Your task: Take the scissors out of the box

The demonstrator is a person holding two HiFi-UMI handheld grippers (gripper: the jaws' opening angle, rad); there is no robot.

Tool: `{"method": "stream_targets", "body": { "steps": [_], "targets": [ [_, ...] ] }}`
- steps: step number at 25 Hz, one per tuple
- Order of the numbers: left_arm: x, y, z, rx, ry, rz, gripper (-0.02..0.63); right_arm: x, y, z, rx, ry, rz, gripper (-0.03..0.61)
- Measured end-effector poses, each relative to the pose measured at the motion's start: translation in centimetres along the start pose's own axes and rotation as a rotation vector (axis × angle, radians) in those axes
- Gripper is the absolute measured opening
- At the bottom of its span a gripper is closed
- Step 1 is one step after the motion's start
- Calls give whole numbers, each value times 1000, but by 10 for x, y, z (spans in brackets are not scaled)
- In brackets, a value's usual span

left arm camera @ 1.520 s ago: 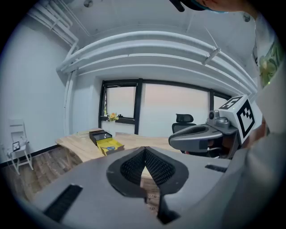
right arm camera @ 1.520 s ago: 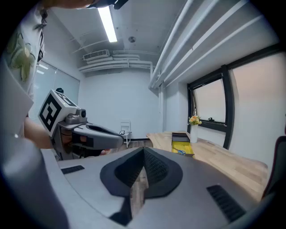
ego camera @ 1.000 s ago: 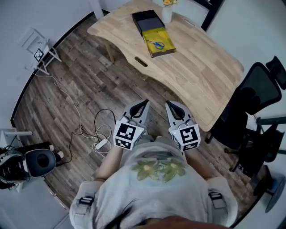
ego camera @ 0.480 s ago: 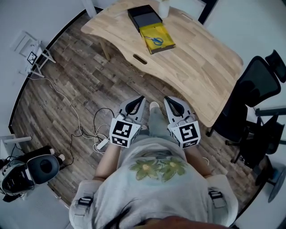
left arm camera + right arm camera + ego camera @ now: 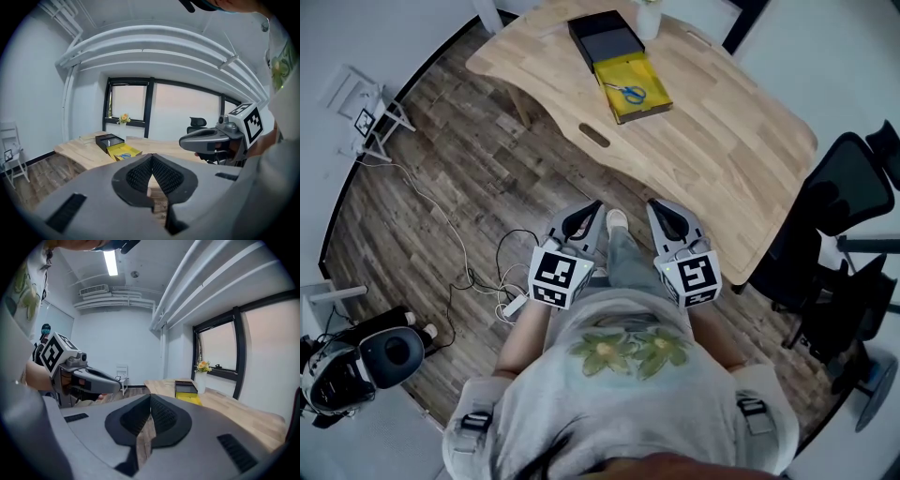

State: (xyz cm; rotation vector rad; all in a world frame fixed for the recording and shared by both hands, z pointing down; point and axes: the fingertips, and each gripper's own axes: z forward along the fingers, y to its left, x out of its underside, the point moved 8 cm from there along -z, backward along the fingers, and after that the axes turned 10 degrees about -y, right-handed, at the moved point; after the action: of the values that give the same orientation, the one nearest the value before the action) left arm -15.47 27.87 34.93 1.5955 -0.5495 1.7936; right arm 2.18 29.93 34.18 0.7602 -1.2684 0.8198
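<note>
The jaws of the left gripper (image 5: 587,214) are seen closed, with the ribbed pads meeting at the tips, and nothing is held between them. The same is seen for the right gripper (image 5: 662,211), whose jaws are also pressed together and empty. Both are carried low and close to the body, side by side, and pointed toward the table (image 5: 722,150).

Compared with one second ago, a leg and a shoe (image 5: 616,220) are now stepped out between the two grippers, while the grippers themselves are kept in the same posture. From this it is judged that the table is only being approached (walking, not yet reaching), so the task is at its very beginning.

The scissors (image 5: 628,92), with blue handles, are lying flat inside the yellow box (image 5: 651,82) and are not touched by anything. The box is placed on the far part of the table, well apart from both grippers. A black lid (image 5: 605,37) is laid just beside it, and a white vase (image 5: 648,21) is standing behind that.

The table is made of light wood with a curved edge. The floor (image 5: 431,159) is covered with dark wooden planks and is crossed by a white cable (image 5: 464,244). A black office chair (image 5: 830,206) is standing at the right side of the table. White walls and a wide window are shown in the gripper views.
</note>
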Motion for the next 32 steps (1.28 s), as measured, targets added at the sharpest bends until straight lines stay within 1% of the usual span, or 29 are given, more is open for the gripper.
{"method": "stream_targets", "body": {
  "steps": [5,15,19,25,32],
  "targets": [
    [-10,25,33,-13,2,0,6,-6,-30,37,-4,-10,0,8],
    [-30,77,98,-35,-1,21,6,-22,-90,104,1,-30,-32,8],
    [-34,87,122,-38,-8,11,6,-20,-109,126,-13,-6,-44,8],
    [-37,103,153,-53,-3,6,6,-11,-138,158,-49,62,-50,8],
    [-39,123,188,-77,-2,-2,6,-9,-165,193,-84,86,-65,8]
  ]
}}
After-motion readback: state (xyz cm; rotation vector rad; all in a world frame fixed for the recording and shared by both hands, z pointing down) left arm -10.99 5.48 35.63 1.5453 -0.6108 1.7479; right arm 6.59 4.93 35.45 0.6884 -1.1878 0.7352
